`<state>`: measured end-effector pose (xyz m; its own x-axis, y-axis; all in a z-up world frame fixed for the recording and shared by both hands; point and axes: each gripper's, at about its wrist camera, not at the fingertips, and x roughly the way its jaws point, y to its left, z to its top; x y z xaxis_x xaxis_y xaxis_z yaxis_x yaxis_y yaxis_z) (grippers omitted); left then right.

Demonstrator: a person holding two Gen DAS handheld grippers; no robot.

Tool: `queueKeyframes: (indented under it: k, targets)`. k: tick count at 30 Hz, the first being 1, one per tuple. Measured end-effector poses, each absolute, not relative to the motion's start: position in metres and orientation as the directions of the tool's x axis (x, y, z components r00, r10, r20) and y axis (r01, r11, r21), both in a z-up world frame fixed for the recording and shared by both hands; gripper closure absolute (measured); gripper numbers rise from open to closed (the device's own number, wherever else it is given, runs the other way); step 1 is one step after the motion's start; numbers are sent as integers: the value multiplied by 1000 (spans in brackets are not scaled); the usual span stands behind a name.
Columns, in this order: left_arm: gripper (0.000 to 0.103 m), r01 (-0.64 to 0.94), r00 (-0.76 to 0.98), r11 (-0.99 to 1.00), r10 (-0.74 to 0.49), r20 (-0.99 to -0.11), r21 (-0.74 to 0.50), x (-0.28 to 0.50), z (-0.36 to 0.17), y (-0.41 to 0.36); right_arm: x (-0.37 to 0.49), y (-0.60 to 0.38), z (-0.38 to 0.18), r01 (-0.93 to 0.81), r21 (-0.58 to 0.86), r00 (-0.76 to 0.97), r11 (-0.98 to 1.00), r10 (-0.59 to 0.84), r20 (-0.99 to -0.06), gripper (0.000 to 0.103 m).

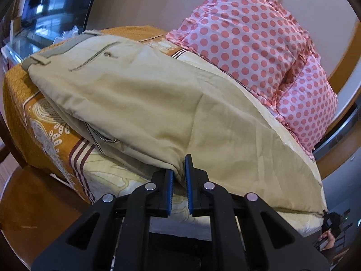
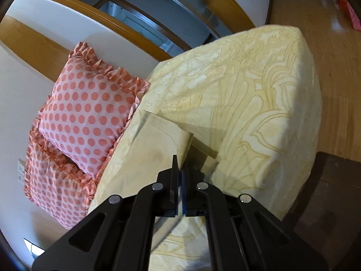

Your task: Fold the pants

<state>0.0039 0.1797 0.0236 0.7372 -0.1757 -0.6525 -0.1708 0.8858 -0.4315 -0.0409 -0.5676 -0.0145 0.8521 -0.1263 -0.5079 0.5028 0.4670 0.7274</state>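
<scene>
Item 1, my left view, from left: bed [image 1: 27, 113] with an orange-and-cream patterned cover, its corner at the left over a wood floor [image 1: 33, 203]. Khaki pants [image 1: 140, 103] lie across the bed, waistband and back pocket at the far left, legs running right toward me. Two pink polka-dot pillows [image 1: 248, 40] stand against the wall at upper right, just beside the pants.

Item 2: left gripper [image 1: 179, 178], low and roughly level with the mattress edge, pointing in over the bed. Its blue-padded jaws are clamped on a bunched fold of the pants' near edge.

Item 3, my right view, from left: the pillows [image 2: 85, 117], then the cream bed cover [image 2: 259, 94], then floor at the far right.

Item 4: right gripper [image 2: 179, 180], held above the bed, angled downward. Its jaws are pinched together on a thin edge of the pants [image 2: 158, 149], whose flat panel spreads ahead of the fingertips.
</scene>
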Motion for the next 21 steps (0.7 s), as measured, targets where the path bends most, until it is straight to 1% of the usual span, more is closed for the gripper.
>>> queueKeyframes:
  k: [1, 3, 4, 5, 6, 7, 8, 9, 10, 11, 12, 13, 14, 15, 16, 18, 19, 20, 21]
  targets:
    - [93, -159, 743, 893, -173, -647, -421, 1, 24, 178, -42, -567, -14, 507, 717, 849, 479, -131, -513, 101]
    - [92, -140, 754, 895, -181, -632, -423, -4, 25, 179, -43, -565, -12, 516, 698, 841, 496, -138, -524, 97]
    - [92, -133, 756, 894, -187, -627, -428, -8, 25, 180, -44, -564, -10, 515, 692, 840, 505, -139, -524, 91]
    - [90, -127, 759, 894, -192, -622, -430, -12, 26, 181, -48, -564, -7, 505, 698, 848, 508, -143, -510, 77]
    - [88, -124, 763, 894, -191, -618, -430, -17, 28, 183, -54, -563, -2, 499, 699, 856, 513, -168, -488, 67]
    - [88, -122, 765, 895, -190, -615, -428, -20, 30, 184, -59, -562, 2, 522, 679, 846, 516, -210, -490, 43]
    - [88, -133, 772, 902, -166, -613, -412, -27, 34, 186, -64, -562, 6, 550, 654, 831, 520, -263, -490, 36]
    - [88, -154, 785, 910, -123, -607, -384, -33, 40, 188, -69, -562, 9, 567, 634, 821, 526, -299, -487, 36]
    - [86, -173, 801, 918, -80, -593, -357, -40, 46, 190, -71, -564, 10, 579, 619, 812, 530, -313, -492, 41]
    - [77, -182, 817, 922, -52, -574, -342, -45, 51, 191, -71, -566, 7, 581, 620, 811, 528, -305, -500, 51]
    - [69, -192, 841, 925, -16, -540, -327, -50, 59, 194, -69, -568, 4, 577, 629, 812, 521, -286, -508, 56]
    - [42, -199, 860, 928, 12, -511, -314, -52, 65, 194, -66, -568, -3, 568, 647, 817, 509, -254, -517, 64]
    - [30, -210, 874, 933, 45, -484, -292, -51, 70, 194, -64, -567, -8, 560, 654, 821, 508, -241, -517, 65]
    - [23, -220, 883, 939, 76, -464, -264, -49, 74, 191, -64, -563, -7, 565, 644, 819, 516, -258, -512, 67]
    - [23, -211, 888, 948, 84, -453, -238, -44, 76, 188, -59, -557, -7, 564, 624, 817, 541, -254, -518, 71]
    - [23, -187, 892, 960, 78, -446, -207, -31, 77, 183, -56, -548, -9, 557, 617, 820, 557, -249, -516, 72]
    - [23, -185, 889, 962, 77, -452, -199, -24, 74, 183, -54, -543, -9, 558, 600, 818, 574, -260, -513, 74]
    - [22, -184, 883, 963, 73, -465, -197, -17, 70, 183, -51, -540, -11, 549, 597, 822, 584, -252, -510, 84]
    - [22, -187, 874, 962, 71, -481, -197, -10, 65, 183, -47, -539, -13, 534, 607, 831, 589, -232, -506, 86]
